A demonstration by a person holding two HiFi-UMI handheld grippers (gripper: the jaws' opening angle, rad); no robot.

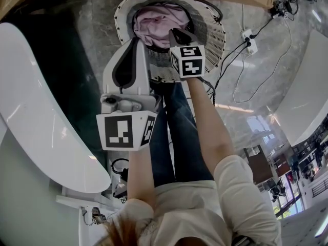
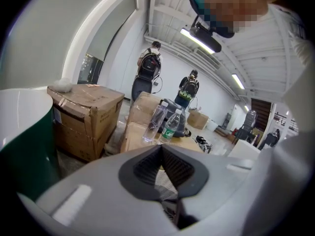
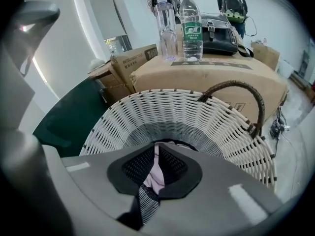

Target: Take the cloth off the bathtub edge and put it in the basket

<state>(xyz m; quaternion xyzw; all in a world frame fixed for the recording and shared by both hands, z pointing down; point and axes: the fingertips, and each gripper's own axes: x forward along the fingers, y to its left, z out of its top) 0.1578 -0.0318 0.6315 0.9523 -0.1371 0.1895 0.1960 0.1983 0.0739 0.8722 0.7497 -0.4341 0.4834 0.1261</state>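
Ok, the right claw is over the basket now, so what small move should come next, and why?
Probably open the right claw to let go. The pink cloth already lies bunched inside the white basket, yet a strip of it shows in the slit between the nearly shut jaws, so it seems pinched.

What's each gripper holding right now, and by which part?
Left gripper: nothing, jaws shut. Right gripper: it looks closed on a thin fold of the pink cloth; the rest of it lies in the basket.
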